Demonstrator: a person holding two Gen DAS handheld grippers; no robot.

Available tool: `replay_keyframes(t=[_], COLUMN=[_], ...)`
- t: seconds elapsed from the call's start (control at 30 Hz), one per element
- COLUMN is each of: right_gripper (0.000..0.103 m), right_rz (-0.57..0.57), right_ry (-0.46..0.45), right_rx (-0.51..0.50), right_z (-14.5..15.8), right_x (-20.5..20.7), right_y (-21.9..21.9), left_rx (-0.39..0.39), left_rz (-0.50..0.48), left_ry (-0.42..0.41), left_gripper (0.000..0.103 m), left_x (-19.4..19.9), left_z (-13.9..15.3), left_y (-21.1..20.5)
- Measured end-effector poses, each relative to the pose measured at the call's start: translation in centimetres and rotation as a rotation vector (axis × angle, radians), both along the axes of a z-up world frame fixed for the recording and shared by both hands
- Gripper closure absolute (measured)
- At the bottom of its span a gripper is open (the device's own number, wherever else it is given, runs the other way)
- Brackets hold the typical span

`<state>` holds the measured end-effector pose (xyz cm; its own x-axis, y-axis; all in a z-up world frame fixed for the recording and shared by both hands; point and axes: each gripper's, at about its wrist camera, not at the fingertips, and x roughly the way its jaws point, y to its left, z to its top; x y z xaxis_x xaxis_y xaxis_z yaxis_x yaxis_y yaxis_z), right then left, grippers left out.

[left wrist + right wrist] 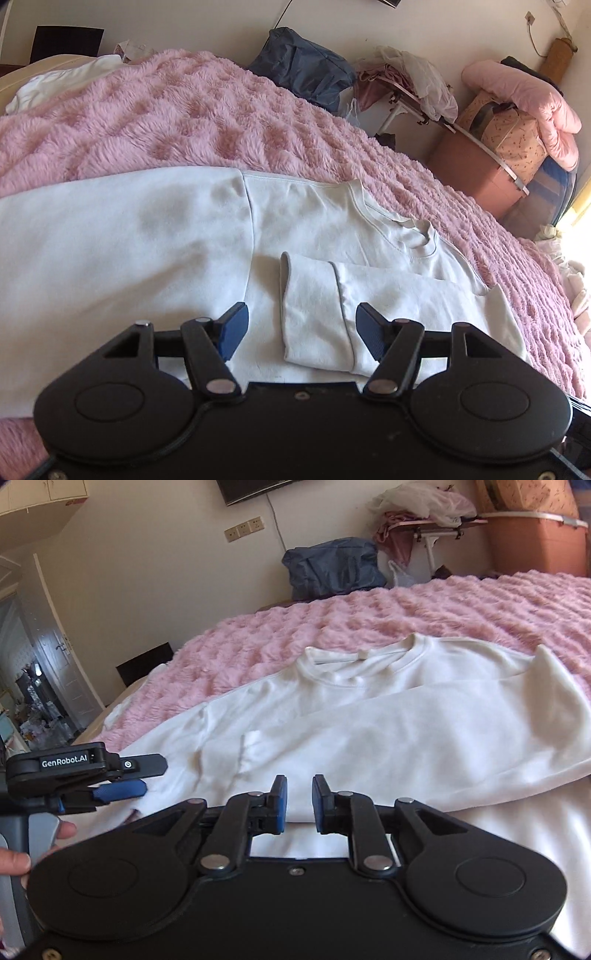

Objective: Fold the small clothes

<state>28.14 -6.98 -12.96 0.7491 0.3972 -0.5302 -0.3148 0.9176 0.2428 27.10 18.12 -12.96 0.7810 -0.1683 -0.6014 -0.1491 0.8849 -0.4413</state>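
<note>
White long-sleeved cotton sweatshirt [155, 258] lies on the fluffy pink bed blanket [184, 122], sleeves tucked in, body unfolded. Left gripper [301, 332] jaws wide apart, right gripper [299, 801] jaws slightly apart, both empty.

Both wrist cameras look forward and downward, close over the white sweatshirt [155, 236] [369, 716] on the pink blanket [184, 122] [332, 624]; both share these.
</note>
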Motion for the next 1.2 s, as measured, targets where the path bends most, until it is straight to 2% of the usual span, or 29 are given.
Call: replay_keyframes(t=[0.07, 0.17, 0.33, 0.37, 0.47, 0.5, 0.67, 0.87, 0.9, 0.93, 1.0, 1.07, 1.2], right_gripper=[0.087, 0.087, 0.087, 0.085, 0.067, 0.065, 0.065, 0.065, 0.065, 0.065, 0.065, 0.063, 0.061], right_rz=[-0.046, -0.107, -0.177, -0.186, -0.220, -0.226, -0.249, -0.261, -0.259, -0.261, -0.273, -0.288, -0.331], right_ry=[-0.018, -0.003, -0.012, -0.016, -0.020, -0.019, -0.002, 0.020, 0.019, 0.014, 0.005, 0.005, 0.007], right_rx=[-0.060, -0.094, -0.176, -0.207, -0.281, -0.295, -0.304, -0.310, -0.319, -0.334, -0.360, -0.375, -0.422], right_z=[0.3, 0.3, -0.4, -0.5, -0.9, -0.9, -1.0, -1.4, -1.5, -1.6, -1.6, -1.7, -1.9], right_x=[-0.2, -0.2, -0.1, -0.2, -0.1, -0.1, 0.3, 0.4, 0.4, 0.3, 0.3, 0.3, 0.5], right_y=[-2.5, -5.7, -8.2, -8.4, -9.0, -9.4, -10.4, -10.8, -10.7, -10.7, -10.7, -10.9, -11.1], left_rx=[0.011, 0.005, -0.012, -0.016, -0.025, -0.027, -0.076, -0.115, -0.113, -0.112, -0.132, -0.116, -0.081], left_rz=[-0.006, -0.018, -0.022, -0.025, -0.040, -0.041, -0.043, -0.051, -0.058, -0.066, -0.067, -0.068, -0.064], left_ry=[0.014, 0.019, 0.050, 0.053, 0.053, 0.052, 0.040, 0.008, 0.001, -0.006, -0.007, -0.024, -0.108], left_gripper=[0.035, 0.035, 0.039, 0.039, 0.039, 0.039, 0.040, 0.047, 0.062, 0.097, 0.098, 0.098, 0.098], left_x=[1.2, 2.3, 3.5, 3.6, 4.3, 4.6, 6.3, 7.3, 7.2, 7.2, 7.1, 6.7, 5.4], left_z=[-0.6, -1.5, -2.5, -2.6, -3.0, -3.1, -3.2, -3.4, -3.4, -3.3, -3.4, -2.9, -0.9], left_y=[-0.2, -0.5, -0.8, -0.8, -0.9, -0.9, -0.9, -0.8, -0.8, -0.9, -0.7, -0.8, -1.2])
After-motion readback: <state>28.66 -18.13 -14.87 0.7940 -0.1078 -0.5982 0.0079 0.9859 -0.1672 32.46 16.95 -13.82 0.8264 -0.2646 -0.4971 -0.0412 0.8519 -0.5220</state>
